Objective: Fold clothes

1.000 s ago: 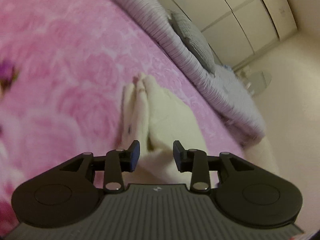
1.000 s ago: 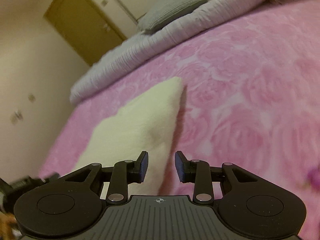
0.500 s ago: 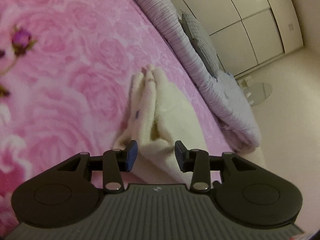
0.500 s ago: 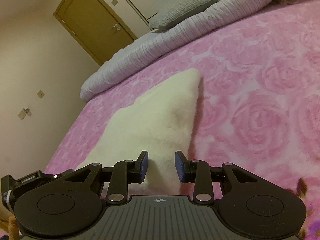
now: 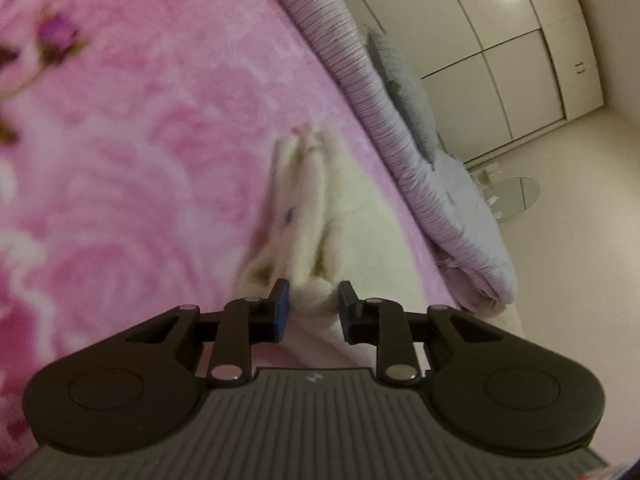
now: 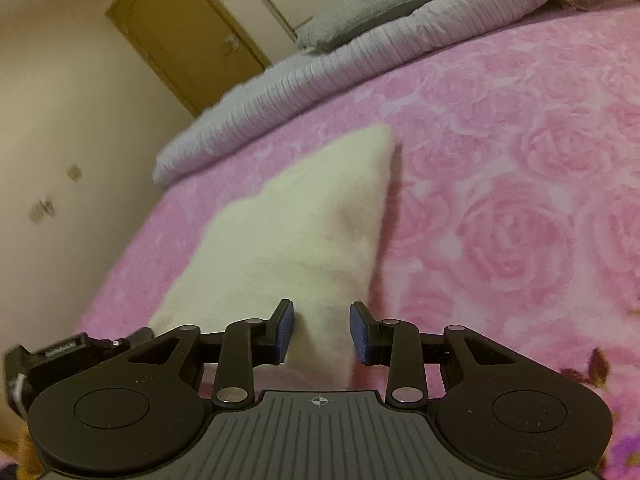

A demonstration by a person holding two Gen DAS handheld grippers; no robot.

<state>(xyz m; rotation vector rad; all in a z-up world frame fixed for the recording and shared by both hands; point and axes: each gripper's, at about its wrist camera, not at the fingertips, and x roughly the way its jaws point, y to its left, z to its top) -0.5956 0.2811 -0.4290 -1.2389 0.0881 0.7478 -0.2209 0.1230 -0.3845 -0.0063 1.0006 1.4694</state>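
Left wrist view: the left gripper (image 5: 311,307) has just been closing its jaws on a bunched edge of the cream fleece garment (image 5: 304,216), which runs toward twelve o'clock over the pink rose blanket (image 5: 140,160); the pads look not quite pressing.

Right wrist view: the right gripper (image 6: 322,332) stands apart astride the garment's near corner. The step is grasping; next, both should clamp before lifting.

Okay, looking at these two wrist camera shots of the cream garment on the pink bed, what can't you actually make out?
- Cream garment, left wrist view: blurred; what kind of clothing it is stays unclear.
- Its near edge, right wrist view: hidden behind the right hand-held gripper, so contact with the pads is unclear.
- Left hand-held gripper: its jaws have just been closing around a fabric bunch; a firm pinch is unclear.
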